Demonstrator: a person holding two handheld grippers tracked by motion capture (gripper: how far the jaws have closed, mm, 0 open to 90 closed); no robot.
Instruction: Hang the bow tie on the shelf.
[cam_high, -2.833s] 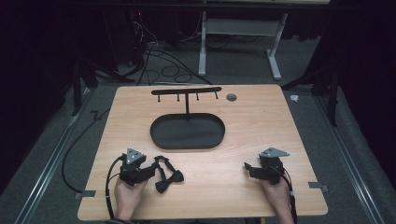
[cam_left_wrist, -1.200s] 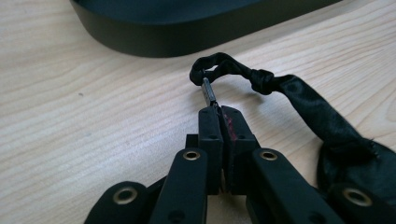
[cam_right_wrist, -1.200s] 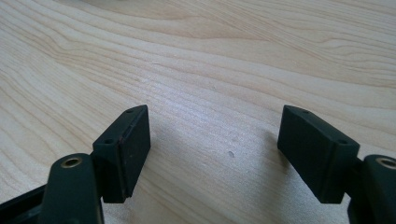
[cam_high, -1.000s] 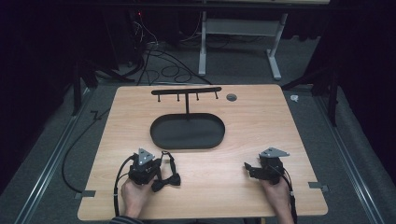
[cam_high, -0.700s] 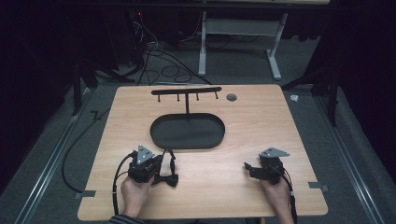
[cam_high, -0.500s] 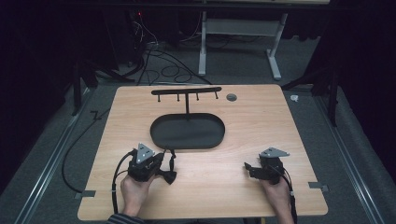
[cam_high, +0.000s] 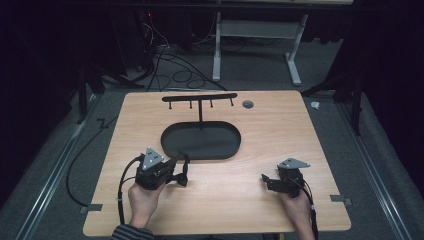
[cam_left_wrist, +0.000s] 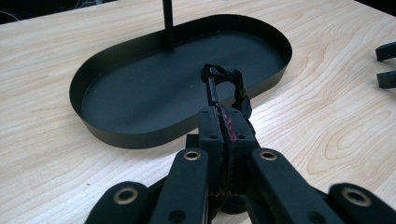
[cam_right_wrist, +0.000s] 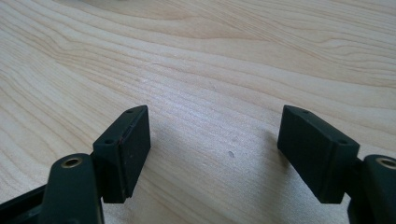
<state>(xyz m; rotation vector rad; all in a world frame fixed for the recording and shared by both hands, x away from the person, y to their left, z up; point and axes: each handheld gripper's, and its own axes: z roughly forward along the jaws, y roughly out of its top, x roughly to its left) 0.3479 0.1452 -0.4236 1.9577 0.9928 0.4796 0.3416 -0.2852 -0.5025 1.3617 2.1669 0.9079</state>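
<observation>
**Left gripper carries its load toward the tray**

Your left gripper (cam_high: 181, 170) has moved up beside the oval black tray (cam_high: 172, 147), jaws clamped on a black strap-like object (cam_left_wrist: 224, 81) at the tray's near rim. Your right gripper (cam_high: 266, 180) rests wide apart, holding nothing, on the wooden table (cam_high: 280, 125).

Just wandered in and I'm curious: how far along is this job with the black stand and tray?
Early. The left claw has gripped a small black strap by the tray. The stand's hooks hang bare, so hanging probably remains. The right claw rests open.
</observation>
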